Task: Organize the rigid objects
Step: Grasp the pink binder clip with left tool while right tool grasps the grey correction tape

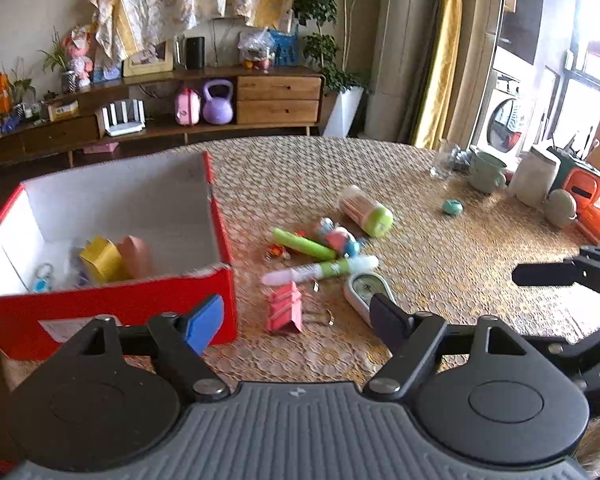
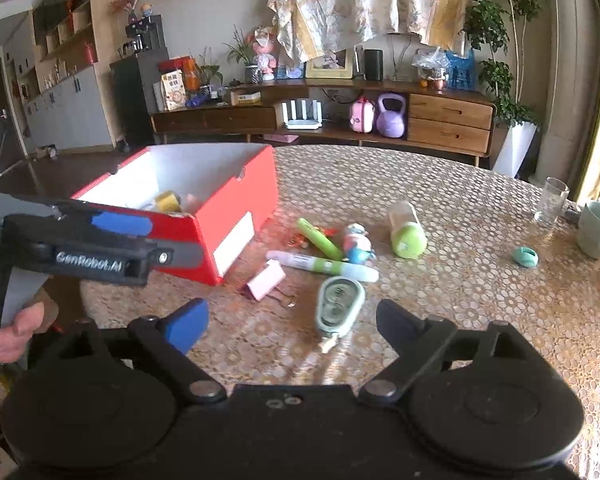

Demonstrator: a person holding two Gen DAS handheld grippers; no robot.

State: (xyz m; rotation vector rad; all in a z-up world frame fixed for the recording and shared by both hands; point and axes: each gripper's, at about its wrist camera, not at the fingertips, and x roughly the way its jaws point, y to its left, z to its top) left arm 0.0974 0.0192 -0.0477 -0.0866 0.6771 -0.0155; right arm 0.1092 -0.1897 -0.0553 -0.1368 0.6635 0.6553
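Left gripper (image 1: pixel 296 320) jaws released and empty, right gripper (image 2: pixel 292 324) jaws likewise, red box (image 1: pixel 216 292) at left, pink binder clip (image 1: pixel 285 308) on counter (image 1: pixel 460 264) centre frame

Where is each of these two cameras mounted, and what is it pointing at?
Left wrist: rides on the left gripper, looking forward and down across the table at the red box; its open fingers show, plus the right gripper's finger.
Right wrist: rides on the right gripper, aimed at the correction tape; shows its open fingers, the left gripper and the person's hand.
Shared: box, pink binder clip, green-capped jar.
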